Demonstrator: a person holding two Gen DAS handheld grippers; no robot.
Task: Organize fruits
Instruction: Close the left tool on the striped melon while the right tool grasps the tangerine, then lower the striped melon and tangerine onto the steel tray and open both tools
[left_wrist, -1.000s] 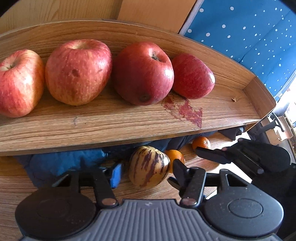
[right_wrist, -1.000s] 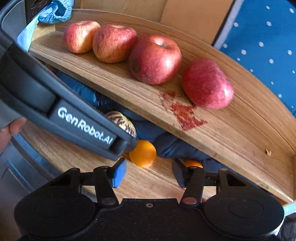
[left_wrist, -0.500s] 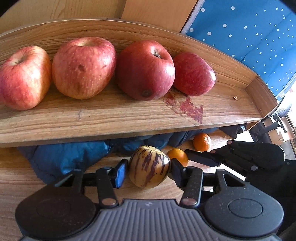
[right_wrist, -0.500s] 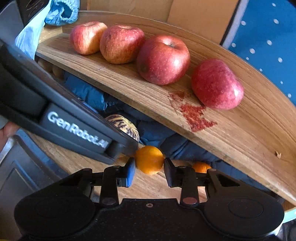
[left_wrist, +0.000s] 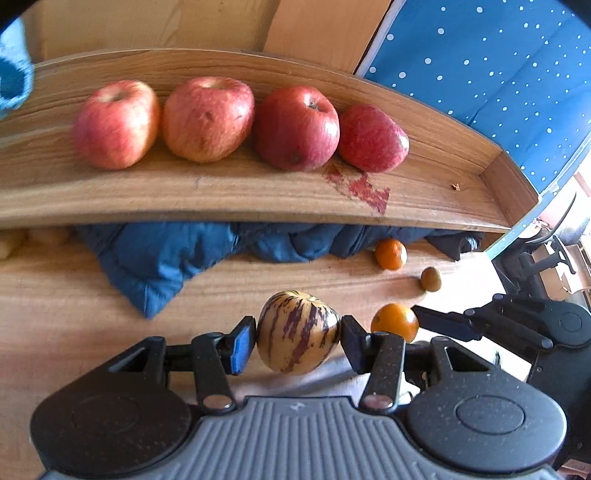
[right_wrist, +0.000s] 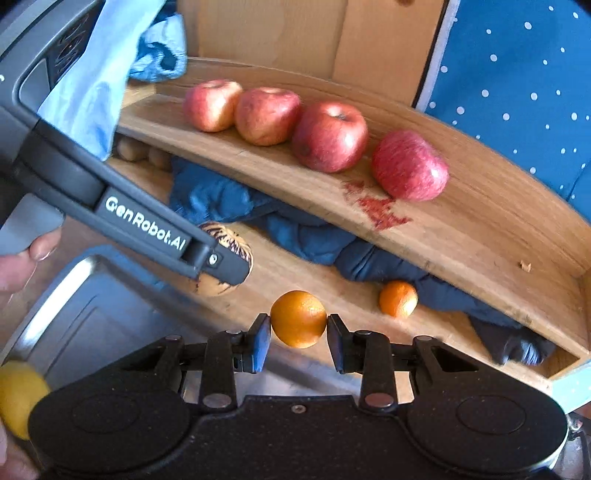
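Both grippers loaded: striped fruit in left, orange in right.

Left gripper (left_wrist: 298, 339) fingers clamped on striped fruit (left_wrist: 297, 341), held over the wooden table (left_wrist: 74, 302). Right gripper (right_wrist: 298, 334) fingers clamped on orange (right_wrist: 298, 318), beside a metal tray (right_wrist: 85, 306). Four apples (left_wrist: 295, 127) in a row on the shelf (left_wrist: 240, 192), near a red stain (left_wrist: 360, 186). Second orange (left_wrist: 390, 253) on the table at the edge of a blue cloth (left_wrist: 166, 254), under the shelf. Small brown fruit (left_wrist: 430, 278) near it.
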